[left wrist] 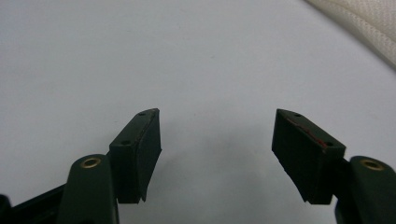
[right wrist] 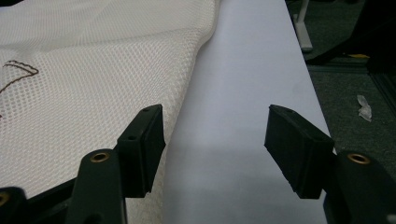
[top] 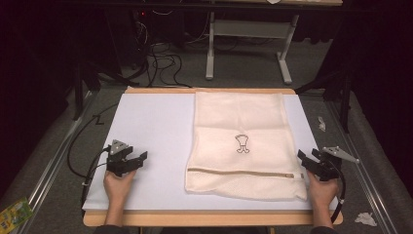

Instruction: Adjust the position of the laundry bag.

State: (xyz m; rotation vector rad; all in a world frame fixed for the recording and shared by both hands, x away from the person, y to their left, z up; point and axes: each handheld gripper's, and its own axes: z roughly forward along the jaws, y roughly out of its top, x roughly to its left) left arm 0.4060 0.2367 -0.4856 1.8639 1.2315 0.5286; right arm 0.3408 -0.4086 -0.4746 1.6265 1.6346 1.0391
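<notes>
A cream mesh laundry bag (top: 243, 141) lies flat on the right half of the white table surface (top: 151, 126); a zip runs across its near end and a small dark emblem (top: 242, 143) marks its middle. My left gripper (top: 136, 158) rests open over bare white surface to the left of the bag, nothing between its jaws. In the left gripper view (left wrist: 217, 135) the bag's corner (left wrist: 369, 21) shows at the top right. My right gripper (top: 306, 158) stands open at the bag's right edge near the zip end. The right gripper view (right wrist: 215, 130) shows the mesh bag (right wrist: 93, 70) beneath its left jaw, not gripped.
The table (top: 209, 219) has a wooden rim. Beyond its far edge stand a grey table frame (top: 248, 44) and tangled cables (top: 160, 63) on the floor. Crumpled paper scraps (top: 365, 218) lie on the floor at the right, a green packet (top: 14, 214) at the left.
</notes>
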